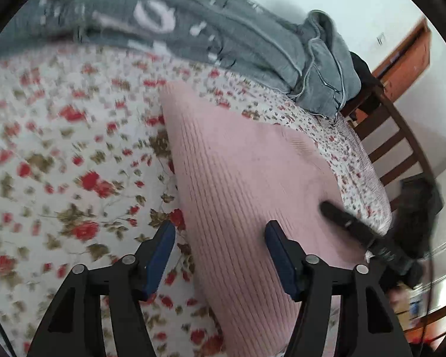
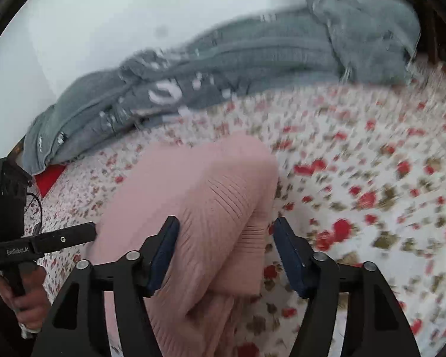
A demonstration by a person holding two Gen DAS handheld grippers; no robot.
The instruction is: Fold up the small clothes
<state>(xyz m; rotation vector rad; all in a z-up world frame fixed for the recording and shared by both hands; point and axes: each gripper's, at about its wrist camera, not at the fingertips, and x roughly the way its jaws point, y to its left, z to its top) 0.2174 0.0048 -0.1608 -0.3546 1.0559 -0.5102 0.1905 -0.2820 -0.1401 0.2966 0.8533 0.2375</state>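
The floral bedsheet (image 1: 59,154) carried a pink ribbed garment (image 1: 238,178), its long axis running from six toward eleven o'clock. Both tools angled downward over its near end: the left gripper (image 1: 220,235) and right gripper (image 2: 226,232) stood open, pads clear of cloth.

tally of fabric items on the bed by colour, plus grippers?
Pink ribbed knit garment: 1
Grey blanket: 1
Floral bedsheet: 1
Grippers: 2, left gripper and right gripper, both open
Total: 5
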